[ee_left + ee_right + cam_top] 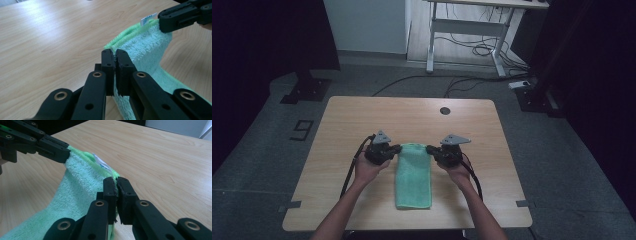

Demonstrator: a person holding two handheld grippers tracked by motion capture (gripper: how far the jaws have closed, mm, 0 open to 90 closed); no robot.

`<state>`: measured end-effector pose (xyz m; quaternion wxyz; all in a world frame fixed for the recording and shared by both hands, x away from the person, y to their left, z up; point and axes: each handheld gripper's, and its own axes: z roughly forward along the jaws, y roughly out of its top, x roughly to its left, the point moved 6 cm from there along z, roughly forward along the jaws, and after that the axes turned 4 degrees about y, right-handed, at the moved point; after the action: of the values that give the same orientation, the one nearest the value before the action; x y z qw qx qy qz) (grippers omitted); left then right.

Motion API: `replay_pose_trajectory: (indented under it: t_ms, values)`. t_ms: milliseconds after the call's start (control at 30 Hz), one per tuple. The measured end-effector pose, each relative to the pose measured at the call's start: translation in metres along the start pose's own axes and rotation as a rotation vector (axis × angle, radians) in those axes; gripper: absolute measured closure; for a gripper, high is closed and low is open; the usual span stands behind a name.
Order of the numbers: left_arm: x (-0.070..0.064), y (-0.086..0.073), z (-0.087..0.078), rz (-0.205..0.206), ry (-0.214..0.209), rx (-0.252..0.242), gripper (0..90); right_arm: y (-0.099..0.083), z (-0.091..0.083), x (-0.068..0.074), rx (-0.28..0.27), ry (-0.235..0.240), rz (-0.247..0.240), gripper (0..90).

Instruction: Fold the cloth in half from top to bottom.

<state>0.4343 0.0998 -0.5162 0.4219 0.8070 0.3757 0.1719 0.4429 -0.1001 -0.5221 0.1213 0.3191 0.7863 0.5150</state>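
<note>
Left tongs (396, 148) — clamped on the far left corner of my towel (413, 176). Towel — folded green strip, mid-surface (362, 115), far edge lifted. Right tongs (430, 149) — clamped on the far right corner. Risk: thin bites; uneven pull could slip a corner or skew the fold.

A mint-green towel (413, 175) with a white tag (101, 162) lies on a light wood-grain table (362, 120).

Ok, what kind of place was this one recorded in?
Probably a lab or recording studio: a bare wooden table on grey floor, dark curtains at the sides, and loose cables under a desk behind.
</note>
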Motion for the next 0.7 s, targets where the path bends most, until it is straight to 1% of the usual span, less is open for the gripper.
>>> replay_pose_trajectory:
  t_ms: [233,300,700]
  values:
    - [-0.0029,-0.0004,-0.0057,0.000,-0.002,0.008,86.0,0.0017,-0.0027,0.0046,0.001,0.006,-0.007,85.3]
    - [-0.0042,-0.0003,-0.0074,0.001,-0.006,0.004,86.0,0.0015,-0.0036,0.0055,0.000,0.010,-0.007,85.3]
    - [-0.0051,-0.0012,-0.0060,-0.004,-0.008,0.009,86.2,-0.0006,-0.0046,0.0059,0.004,0.011,-0.009,85.3]
